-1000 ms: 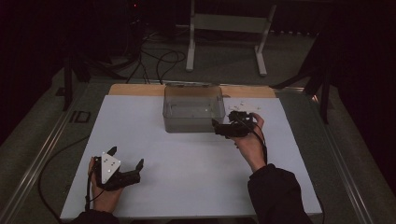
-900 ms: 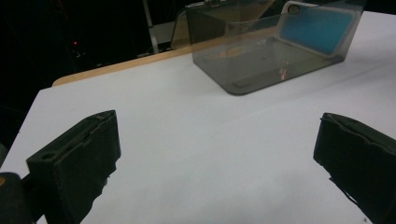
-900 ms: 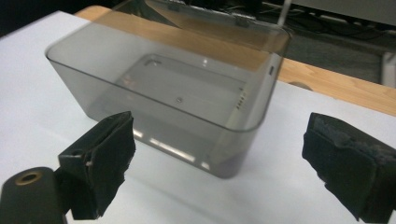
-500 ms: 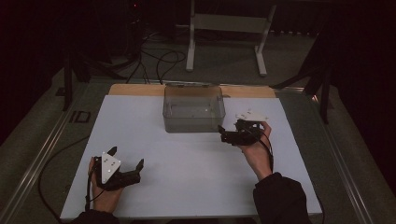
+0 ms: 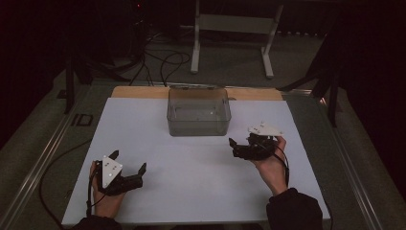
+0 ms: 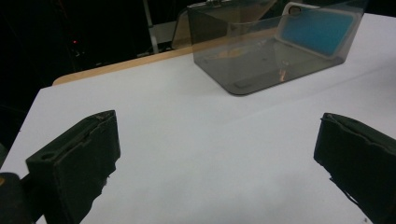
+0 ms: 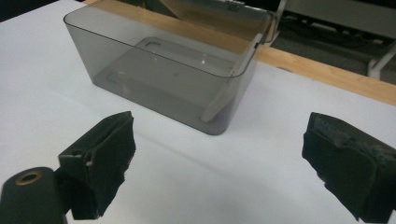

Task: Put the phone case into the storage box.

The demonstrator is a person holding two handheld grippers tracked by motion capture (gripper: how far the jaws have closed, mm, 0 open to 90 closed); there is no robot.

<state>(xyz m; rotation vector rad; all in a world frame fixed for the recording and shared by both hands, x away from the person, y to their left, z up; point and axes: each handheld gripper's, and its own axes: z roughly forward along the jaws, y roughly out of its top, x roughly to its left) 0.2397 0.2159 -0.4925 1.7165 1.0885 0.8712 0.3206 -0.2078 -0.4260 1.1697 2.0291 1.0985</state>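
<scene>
White table [image 5: 191, 191] was the biggest thing, wood strip along its far edge. Smoky clear box [image 5: 198, 111] sat at the far middle of it, upright, lid open, leaning back behind it. Inside the box, a phone [image 6: 321, 29] with a blue face stood on edge against one end wall; from the right gripper view it showed as a thin pale slab [image 7: 231, 77] leaning on that wall. Right gripper [image 5: 235, 147] hung near the box's right front corner, not touching it, jaws spread wide with nothing between them, pointed toward the box. Left gripper [image 5: 128, 166] sat well apart from the box at the near left of the table, jaws also spread wide and empty, bare table between them. Each gripper was held in a hand, cable trailing back.
</scene>
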